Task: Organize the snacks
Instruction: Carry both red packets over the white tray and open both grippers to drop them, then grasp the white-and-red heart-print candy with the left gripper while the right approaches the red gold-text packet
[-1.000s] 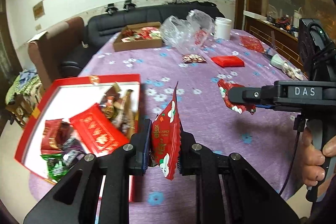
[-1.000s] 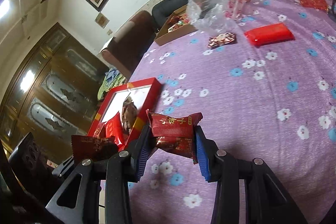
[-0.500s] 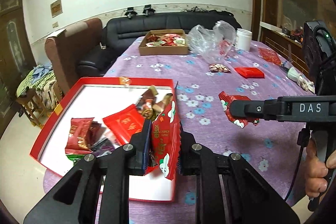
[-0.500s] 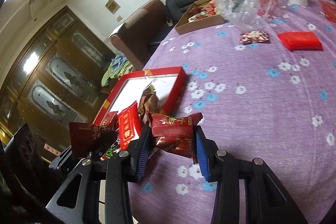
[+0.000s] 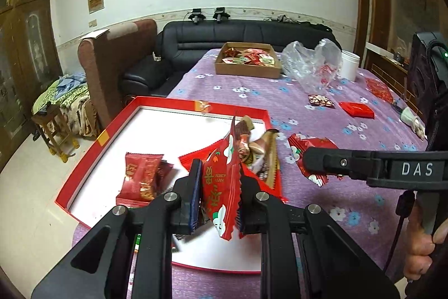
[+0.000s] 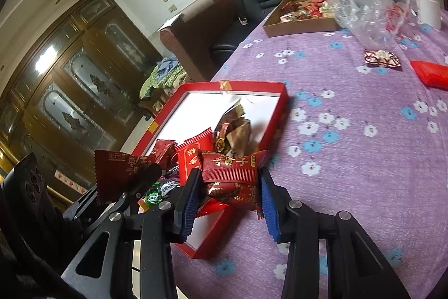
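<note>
Left hand-held gripper (image 5: pixel 219 188) pinches a red packet (image 5: pixel 221 181) edge-on between its pads, held above the near part of the red tray (image 5: pixel 84 173). The tray sits at the table (image 5: pixel 322 108) corner and holds several snacks: a dark red pack (image 5: pixel 141 175), a flat red pack and brown wrapped pieces (image 5: pixel 252 142).

Right hand-held gripper (image 6: pixel 231 194) pinches a red pillow pack (image 6: pixel 233 173) crosswise, over the tray's near right edge (image 6: pixel 275 119).

Farther along the table: cardboard box (image 5: pixel 247 60) of snacks, clear plastic bag (image 5: pixel 310 63), white cup (image 5: pixel 348 65), loose red packs (image 5: pixel 357 109).
</note>
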A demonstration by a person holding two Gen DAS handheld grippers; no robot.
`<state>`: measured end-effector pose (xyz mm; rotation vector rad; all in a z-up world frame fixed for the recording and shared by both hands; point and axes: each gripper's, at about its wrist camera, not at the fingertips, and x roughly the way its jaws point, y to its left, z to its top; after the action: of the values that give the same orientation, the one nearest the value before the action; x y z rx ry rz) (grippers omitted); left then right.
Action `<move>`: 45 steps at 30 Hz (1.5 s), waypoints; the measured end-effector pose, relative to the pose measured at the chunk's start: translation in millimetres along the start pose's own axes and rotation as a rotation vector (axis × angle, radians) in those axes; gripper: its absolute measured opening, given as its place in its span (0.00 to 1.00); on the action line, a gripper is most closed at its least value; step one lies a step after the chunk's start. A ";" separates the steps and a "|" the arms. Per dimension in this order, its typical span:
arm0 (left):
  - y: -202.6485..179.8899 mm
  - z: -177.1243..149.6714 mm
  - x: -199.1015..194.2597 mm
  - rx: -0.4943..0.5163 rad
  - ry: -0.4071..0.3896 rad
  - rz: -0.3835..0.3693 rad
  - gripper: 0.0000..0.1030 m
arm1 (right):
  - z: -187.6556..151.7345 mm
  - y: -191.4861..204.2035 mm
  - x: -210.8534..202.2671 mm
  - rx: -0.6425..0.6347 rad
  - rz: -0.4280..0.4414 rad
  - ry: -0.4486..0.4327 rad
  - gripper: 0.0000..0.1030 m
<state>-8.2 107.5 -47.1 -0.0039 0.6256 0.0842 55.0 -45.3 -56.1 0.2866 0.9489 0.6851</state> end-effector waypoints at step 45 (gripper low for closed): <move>51.9 -8.0 36.2 -0.113 0.059 0.205 0.76 | 14.1 48.9 73.8 -0.094 0.054 0.057 0.55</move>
<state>12.2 161.7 -73.6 -0.0519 0.6785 0.3189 75.6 40.7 -71.0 0.2110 0.9634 0.7885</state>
